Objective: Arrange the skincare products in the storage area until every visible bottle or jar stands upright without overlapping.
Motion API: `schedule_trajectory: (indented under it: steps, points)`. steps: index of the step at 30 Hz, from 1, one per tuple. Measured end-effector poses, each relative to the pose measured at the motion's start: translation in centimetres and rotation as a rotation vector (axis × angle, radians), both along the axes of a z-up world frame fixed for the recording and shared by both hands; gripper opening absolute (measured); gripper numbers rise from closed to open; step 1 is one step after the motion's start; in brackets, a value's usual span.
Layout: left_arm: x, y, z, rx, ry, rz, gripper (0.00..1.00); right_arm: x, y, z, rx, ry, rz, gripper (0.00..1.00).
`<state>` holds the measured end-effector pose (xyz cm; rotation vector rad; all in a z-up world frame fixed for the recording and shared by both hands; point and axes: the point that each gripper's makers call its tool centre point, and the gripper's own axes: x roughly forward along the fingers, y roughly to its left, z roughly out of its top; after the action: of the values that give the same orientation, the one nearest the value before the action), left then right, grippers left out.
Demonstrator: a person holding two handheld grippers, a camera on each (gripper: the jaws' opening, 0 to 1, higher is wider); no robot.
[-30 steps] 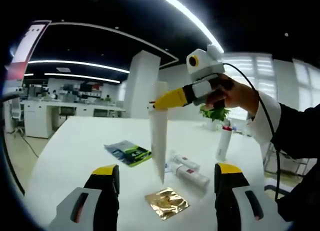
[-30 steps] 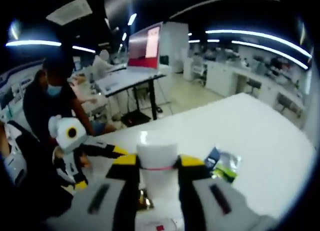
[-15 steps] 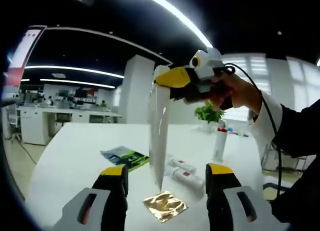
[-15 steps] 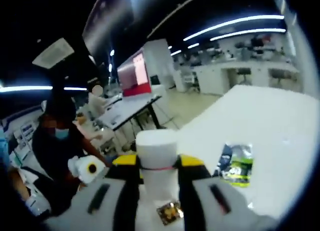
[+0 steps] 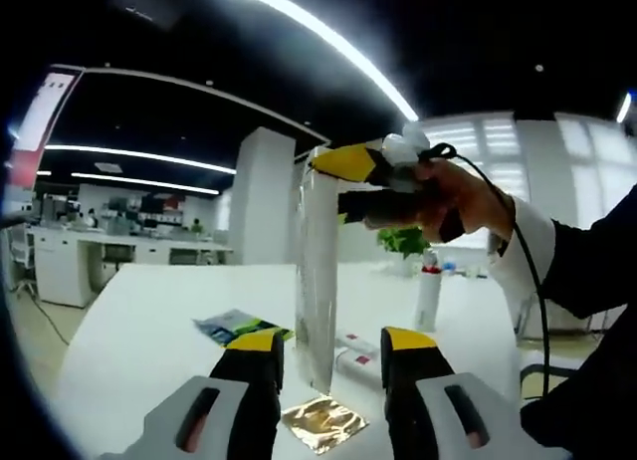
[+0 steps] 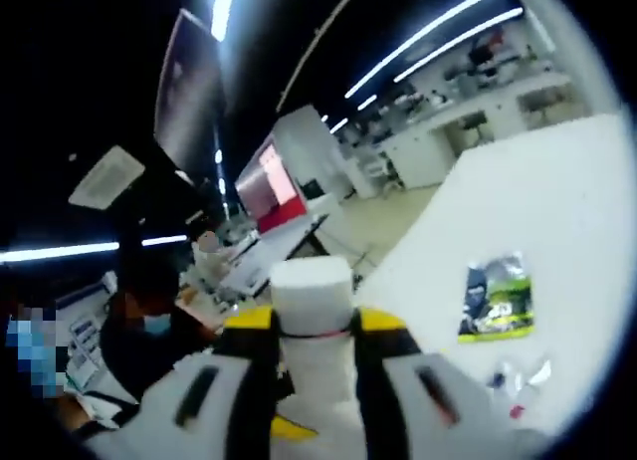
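My right gripper (image 5: 346, 179), held by a hand, comes in from the right in the left gripper view and is shut on the cap end of a long white tube (image 5: 317, 281). The tube hangs crimped end down above the white table (image 5: 139, 311). My left gripper (image 5: 331, 365) stands open, its yellow-tipped jaws on either side of the tube's lower end, apart from it. In the right gripper view my right gripper (image 6: 312, 326) clamps the tube's white cap (image 6: 312, 281). Two white tubes with red labels (image 5: 356, 348) lie on the table. A white bottle (image 5: 428, 299) stands upright behind them.
A gold sachet (image 5: 320, 423) lies just under the tube and a green and black sachet (image 5: 239, 327) lies to its left, the green and black sachet (image 6: 501, 299) also on the table (image 6: 567, 201). A person (image 6: 149, 331) sits at the left. A potted plant (image 5: 403, 243) stands behind.
My left gripper's jaws have drawn closer together around the hanging tube's lower end. The right gripper has tilted and carried the tube nearer the left one; both views have shifted.
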<state>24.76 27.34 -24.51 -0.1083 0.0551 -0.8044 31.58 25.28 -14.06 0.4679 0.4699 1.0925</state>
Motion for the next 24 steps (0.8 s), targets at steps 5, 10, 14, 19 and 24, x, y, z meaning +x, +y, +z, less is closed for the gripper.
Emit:
schedule_trajectory:
  steps: [5, 10, 14, 19, 24]
  points:
    - [0.1, 0.2, 0.3, -0.002, -0.018, 0.009, 0.35, 0.2, -0.6, -0.2, 0.083, 0.063, -0.019, 0.27]
    - [0.1, 0.3, 1.1, -0.023, -0.084, 0.003, 0.28, -0.3, -0.6, -0.2, 0.16, 0.111, -0.022, 0.27]
    - [-0.1, 0.4, 2.1, -0.051, -0.133, 0.005, 0.25, -0.2, -0.6, -0.7, 0.184, 0.128, -0.027, 0.27]
    - [-0.5, 0.4, 3.4, -0.101, -0.188, 0.0, 0.21, 0.4, -0.9, -1.1, 0.255, 0.187, -0.037, 0.27]
    - [-0.4, 0.4, 3.5, -0.109, -0.202, 0.002, 0.19, 0.2, -1.1, -1.6, 0.285, 0.203, -0.048, 0.27]
